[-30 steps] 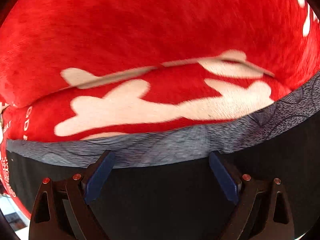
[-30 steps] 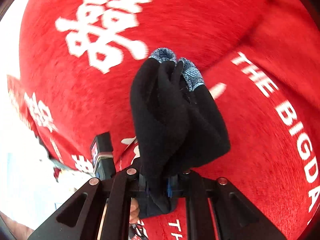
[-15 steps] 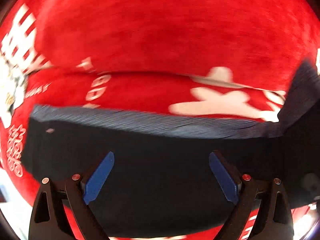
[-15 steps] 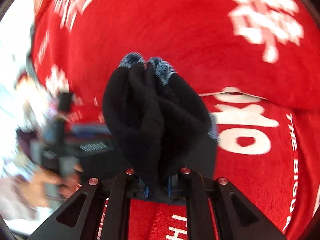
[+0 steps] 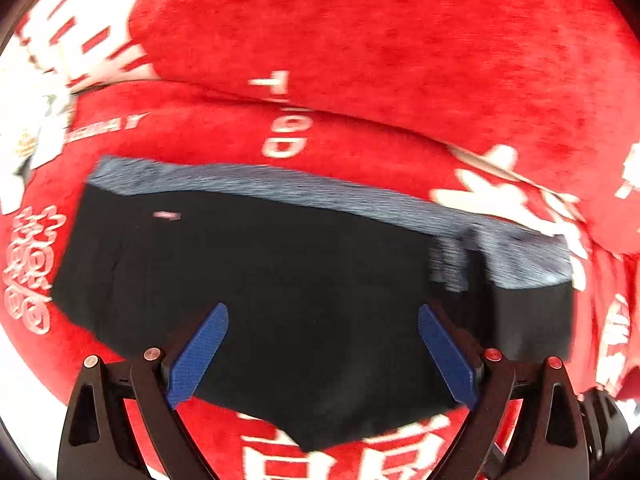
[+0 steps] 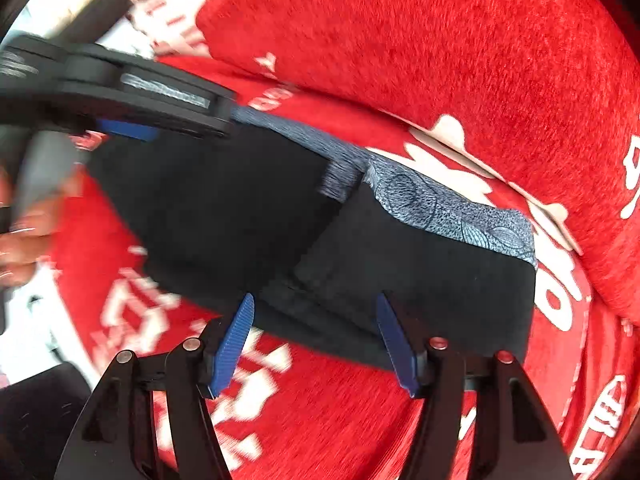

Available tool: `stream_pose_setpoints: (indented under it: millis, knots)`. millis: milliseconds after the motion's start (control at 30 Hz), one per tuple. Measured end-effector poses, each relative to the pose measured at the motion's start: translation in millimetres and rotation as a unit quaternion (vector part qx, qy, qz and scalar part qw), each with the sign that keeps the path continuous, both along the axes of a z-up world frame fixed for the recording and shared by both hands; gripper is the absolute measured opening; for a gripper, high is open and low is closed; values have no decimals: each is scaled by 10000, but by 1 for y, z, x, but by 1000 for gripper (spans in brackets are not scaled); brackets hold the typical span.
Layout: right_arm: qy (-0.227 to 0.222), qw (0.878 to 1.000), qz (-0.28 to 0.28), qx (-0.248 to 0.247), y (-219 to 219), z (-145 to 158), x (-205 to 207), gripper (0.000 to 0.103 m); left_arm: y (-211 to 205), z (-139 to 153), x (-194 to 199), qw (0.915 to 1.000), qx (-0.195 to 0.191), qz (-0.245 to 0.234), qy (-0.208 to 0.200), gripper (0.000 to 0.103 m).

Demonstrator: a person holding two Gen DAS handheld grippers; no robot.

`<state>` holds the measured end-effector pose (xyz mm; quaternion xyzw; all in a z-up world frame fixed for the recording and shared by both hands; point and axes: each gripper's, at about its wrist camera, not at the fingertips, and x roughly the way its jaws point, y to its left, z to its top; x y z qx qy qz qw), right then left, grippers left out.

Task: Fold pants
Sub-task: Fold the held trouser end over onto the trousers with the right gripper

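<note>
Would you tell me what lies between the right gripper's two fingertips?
In the right wrist view, the opening right gripper has only the black pants' near edge showing beyond its fingertips, unpinched.

The left gripper [image 5: 323, 350] points steeply down with its blue pads [image 5: 198, 356] spread wide and nothing pinched between them. The right gripper [image 6: 316, 338] also points steeply down, its jaws opening, with nothing pressed between its pads [image 6: 234, 346]. A person's hand [image 6: 18, 248] shows blurred at the left edge of the right wrist view.
</note>
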<state>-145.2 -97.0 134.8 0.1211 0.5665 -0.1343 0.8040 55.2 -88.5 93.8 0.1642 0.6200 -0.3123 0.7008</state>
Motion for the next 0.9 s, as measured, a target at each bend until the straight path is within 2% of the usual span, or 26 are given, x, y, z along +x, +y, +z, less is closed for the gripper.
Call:
stream_pose_setpoints:
  millis: [67,100,133,167,233,267,333,367,400,433,467,500,567,600,667,733,767,833,867,900]
  knots:
    - [-222,9952,-641,702,-23,7,-21,68,-8,5,-9,9988,-281,-258,313,97]
    - [-375,9842,-1192,1252,-40,6,-31,68,-15,5,-16,9966,-454,-441,533,97]
    - [-528,9677,-1734,1755,-57,1,-47,68,-24,3,-25,9924,-630,-679,806,97]
    - [-697,9430,-2337,2265,-77,-8,-65,68,-32,-1,-33,9882,-725,-865,1032,96]
    - [-1012,8853,-3313,3102,-109,-30,-94,67,-48,-9,-48,9820,-755,-1135,1308,81]
    - [-1214,8518,-3761,3438,-121,-42,-110,67,-55,-14,-54,9798,-720,-1244,1390,70]
    - [-1426,8147,-4169,3769,-132,-57,-125,62,-67,-26,-66,9746,-638,-1423,1607,57]
    - [-1452,8009,-4304,3901,-135,-66,-128,58,-72,-34,-71,9707,-633,-1478,1784,45]
    - [-1447,7928,-4384,3979,-136,-72,-129,49,-76,-39,-74,9696,-609,-1494,1840,37]
    - [-1399,7861,-4471,4032,-136,-77,-127,33,-78,-42,-76,9693,-593,-1503,1855,33]
    - [-1323,7800,-4577,4058,-137,-83,-128,20,-80,-44,-78,9689,-589,-1535,1847,23]
    - [-1272,7733,-4675,4090,-137,-89,-128,6,-81,-43,-80,9690,-581,-1557,1828,18]
    - [-1345,7633,-4802,4106,-139,-91,-127,6,-81,-35,-81,9709,-557,-1629,1663,18]
    - [-1401,7656,-4773,4079,-141,-86,-124,5,-78,-27,-81,9725,-566,-1700,1490,18]
    - [-1400,7875,-4497,3974,-135,-73,-113,5,-70,-22,-81,9762,-459,-1793,1134,18]
    - [-1233,8059,-4284,3896,-127,-74,-103,5,-63,-29,-79,9789,-268,-1746,1029,18]
    - [-1094,8110,-4249,3871,-123,-82,-97,5,-59,-38,-78,9813,-103,-1663,965,18]
    - [-948,8118,-4282,3856,-120,-99,-91,5,-54,-44,-75,9855,32,-1491,811,31]
    - [-996,8065,-4325,3907,-122,-102,-90,5,-52,-41,-72,9887,-9,-1319,713,47]
    - [-987,8069,-4294,3934,-124,-100,-88,8,-50,-36,-69,9906,-77,-1199,653,66]
